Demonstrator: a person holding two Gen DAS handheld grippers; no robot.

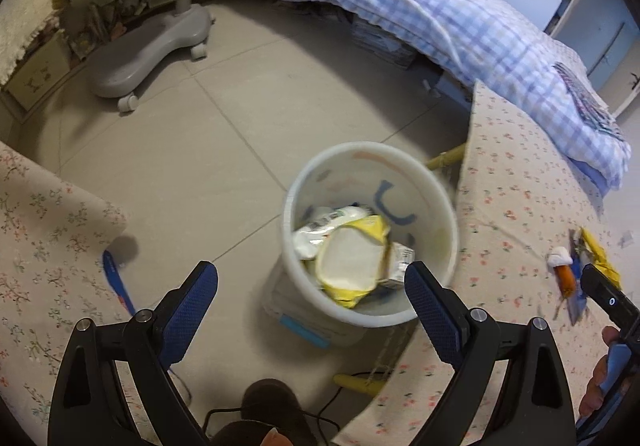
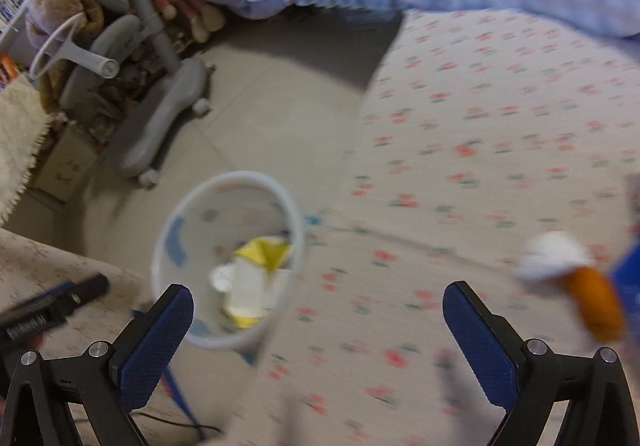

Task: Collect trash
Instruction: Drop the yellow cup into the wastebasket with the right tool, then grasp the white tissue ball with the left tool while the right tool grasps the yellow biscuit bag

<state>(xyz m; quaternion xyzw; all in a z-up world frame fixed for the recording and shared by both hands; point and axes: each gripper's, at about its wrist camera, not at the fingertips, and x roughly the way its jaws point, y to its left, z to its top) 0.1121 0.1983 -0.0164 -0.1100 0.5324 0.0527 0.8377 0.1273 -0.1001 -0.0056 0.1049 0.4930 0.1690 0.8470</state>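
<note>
Motion blur smears our right view; both hand-held grippers, left (image 1: 311, 286) and right (image 2: 318, 310), gape wide, holding nothing; orange-white trash (image 2: 576, 286) at table (image 2: 480, 126) edge unreadable.

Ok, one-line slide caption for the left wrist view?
Open left gripper above a white bin holding yellow wrappers; more trash waits on the floral tablecloth.

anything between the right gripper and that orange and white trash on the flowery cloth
Nothing visible does. The right gripper is open and empty, and only bare floral tablecloth lies between it and the orange and white trash off to its right. The view is motion-blurred, so small items could be missed.
</note>
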